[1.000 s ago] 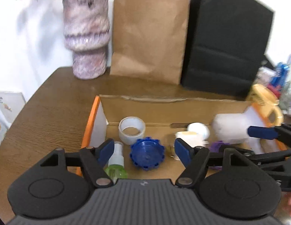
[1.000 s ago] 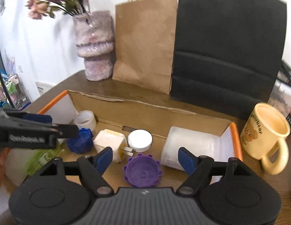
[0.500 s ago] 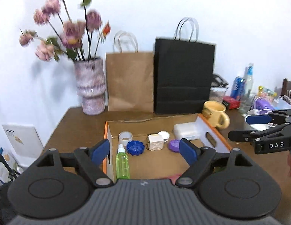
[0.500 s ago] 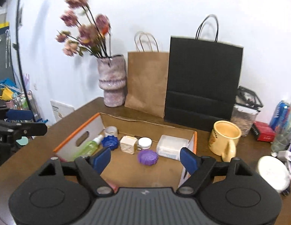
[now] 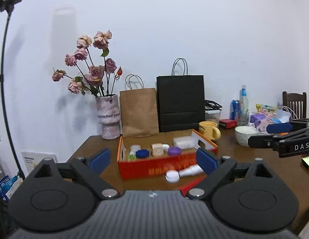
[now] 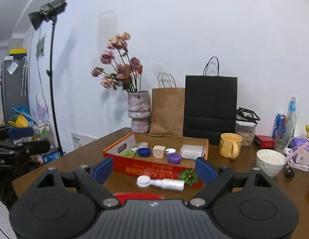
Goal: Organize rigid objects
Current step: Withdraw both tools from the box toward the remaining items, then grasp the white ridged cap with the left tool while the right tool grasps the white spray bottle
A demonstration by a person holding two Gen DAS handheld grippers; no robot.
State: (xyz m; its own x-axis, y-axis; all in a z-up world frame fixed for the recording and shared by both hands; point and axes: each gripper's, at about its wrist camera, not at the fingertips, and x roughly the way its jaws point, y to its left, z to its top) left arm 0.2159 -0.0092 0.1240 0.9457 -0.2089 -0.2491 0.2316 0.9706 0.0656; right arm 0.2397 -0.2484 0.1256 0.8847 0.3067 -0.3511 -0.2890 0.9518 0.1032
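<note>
Both grippers had pulled well back from the cardboard box (image 6: 154, 165); the left gripper (image 5: 152, 159) and right gripper (image 6: 154, 167) were opening wide, empty. Sorted items sat inside; a white bottle (image 6: 164, 183) lay nearer, outside.

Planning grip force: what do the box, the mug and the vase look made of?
Box: corrugated cardboard, brown raw inside, glossy red print outside. Mug: probably glazed ceramic, smooth yellow sheen. Vase: likely ceramic or stone, mottled pink, rough matte surface.

Vase (image 5: 108, 117); paper bags (image 5: 139, 112); mug (image 6: 230, 145)
</note>
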